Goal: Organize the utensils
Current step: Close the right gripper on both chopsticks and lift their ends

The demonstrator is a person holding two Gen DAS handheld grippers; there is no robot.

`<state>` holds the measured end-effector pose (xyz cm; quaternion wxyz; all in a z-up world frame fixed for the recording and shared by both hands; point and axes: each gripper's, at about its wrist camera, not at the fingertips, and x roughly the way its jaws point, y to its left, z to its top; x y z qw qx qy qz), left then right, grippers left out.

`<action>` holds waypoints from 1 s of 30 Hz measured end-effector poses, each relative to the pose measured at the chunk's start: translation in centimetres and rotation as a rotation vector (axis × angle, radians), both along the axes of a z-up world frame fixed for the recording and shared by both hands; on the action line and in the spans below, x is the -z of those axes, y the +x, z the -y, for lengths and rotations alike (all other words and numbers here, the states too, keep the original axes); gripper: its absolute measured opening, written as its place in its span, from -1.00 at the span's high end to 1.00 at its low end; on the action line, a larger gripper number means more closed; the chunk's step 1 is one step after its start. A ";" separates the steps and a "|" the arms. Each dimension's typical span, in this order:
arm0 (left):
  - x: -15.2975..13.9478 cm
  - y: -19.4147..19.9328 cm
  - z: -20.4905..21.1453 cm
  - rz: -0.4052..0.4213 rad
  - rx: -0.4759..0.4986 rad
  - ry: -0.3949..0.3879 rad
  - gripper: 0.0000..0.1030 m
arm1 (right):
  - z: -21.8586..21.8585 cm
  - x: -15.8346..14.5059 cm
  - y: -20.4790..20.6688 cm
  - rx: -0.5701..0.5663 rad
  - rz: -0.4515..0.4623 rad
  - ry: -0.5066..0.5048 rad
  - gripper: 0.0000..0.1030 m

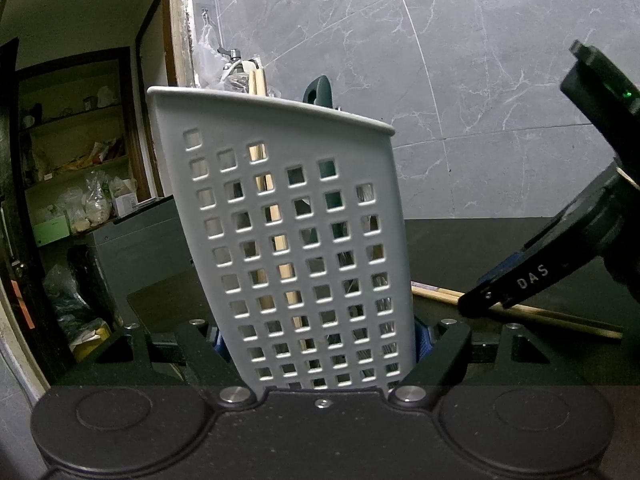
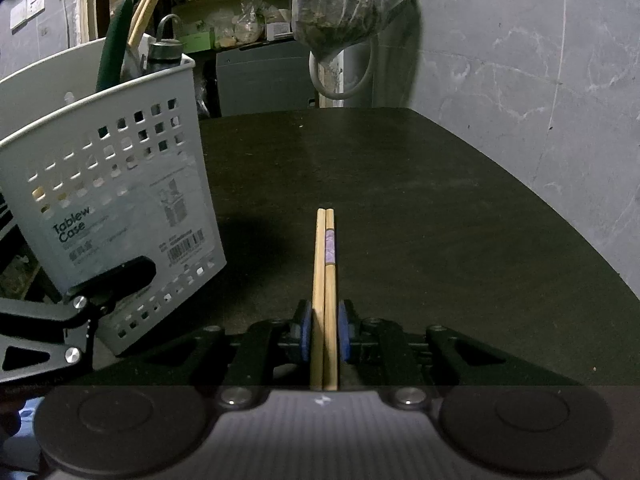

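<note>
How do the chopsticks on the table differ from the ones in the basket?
The table chopsticks lie flat, side by side on the table; the basket chopsticks stand tilted, poking above the basket rim. One of the table chopsticks shows a purple patterned band; no band shows on the basket chopsticks. Both are pale wooden pairs.

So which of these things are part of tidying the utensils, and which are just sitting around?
Job: grey utensil caddy held by the left tongs; pair of chopsticks between the right tongs.
Lying about: hanging plastic bag; shelf clutter.

Black tool (image 2: 323, 334), blue pads (image 2: 305, 330)
</note>
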<state>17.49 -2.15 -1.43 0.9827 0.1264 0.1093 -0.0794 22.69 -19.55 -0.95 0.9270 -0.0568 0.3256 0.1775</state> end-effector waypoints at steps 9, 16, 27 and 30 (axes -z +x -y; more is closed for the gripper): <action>-0.1 0.0 0.0 -0.001 0.001 0.000 -0.55 | -0.8 -0.3 2.7 -0.048 -0.038 -0.031 0.18; 0.0 0.0 -0.1 0.000 0.001 0.000 -0.55 | -1.4 -0.8 4.7 -0.079 -0.088 -0.058 0.21; 0.0 0.0 -0.1 -0.001 0.001 0.000 -0.55 | -1.6 -1.1 5.5 -0.102 -0.117 -0.071 0.21; -0.1 0.0 -0.1 -0.001 0.000 0.000 -0.55 | -1.5 -1.1 5.5 -0.102 -0.119 -0.069 0.21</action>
